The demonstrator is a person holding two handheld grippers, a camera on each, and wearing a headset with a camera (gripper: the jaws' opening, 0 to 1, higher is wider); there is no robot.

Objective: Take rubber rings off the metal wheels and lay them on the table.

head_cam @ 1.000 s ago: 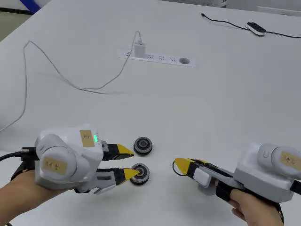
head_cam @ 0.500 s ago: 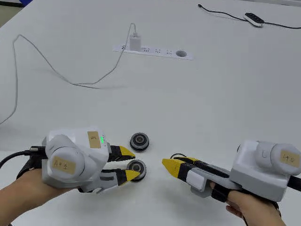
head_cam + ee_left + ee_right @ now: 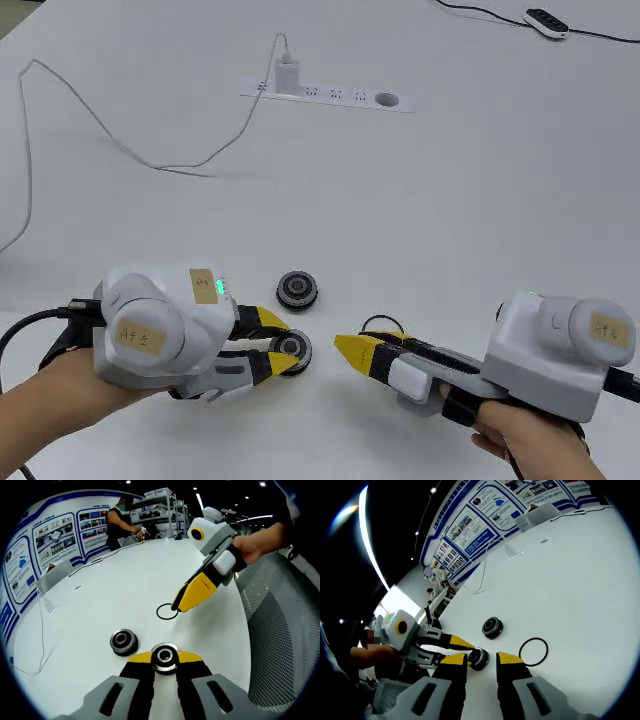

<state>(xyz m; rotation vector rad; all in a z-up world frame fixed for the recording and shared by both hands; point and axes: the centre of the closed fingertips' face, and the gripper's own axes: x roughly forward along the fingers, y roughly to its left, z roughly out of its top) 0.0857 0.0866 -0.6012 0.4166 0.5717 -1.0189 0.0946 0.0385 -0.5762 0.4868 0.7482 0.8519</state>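
My left gripper [image 3: 282, 342] is shut on a small metal wheel [image 3: 296, 349] low over the table; in the left gripper view the wheel [image 3: 165, 656] shows a bright rim between the yellow tips. A second wheel [image 3: 297, 289] with a dark outer band stands just beyond it, also visible in the gripper views [image 3: 123, 641] [image 3: 492, 627]. A loose black rubber ring [image 3: 380, 325] lies flat on the table beside my right gripper [image 3: 350, 352]. That gripper is slightly open, holds nothing, and points at the held wheel [image 3: 479, 658] from the right. The ring [image 3: 533, 651] lies just right of its jaws.
A white power strip [image 3: 325, 96] with a plugged charger lies at the far side, and its white cable [image 3: 110, 140] trails left across the table. A black remote [image 3: 541, 22] sits at the far right. A person stands beyond the table in the left gripper view.
My right gripper has slid left toward the held wheel, leaving the rubber ring lying behind its tips. The left gripper's jaws have closed in around the wheel. The head camera has also shifted.
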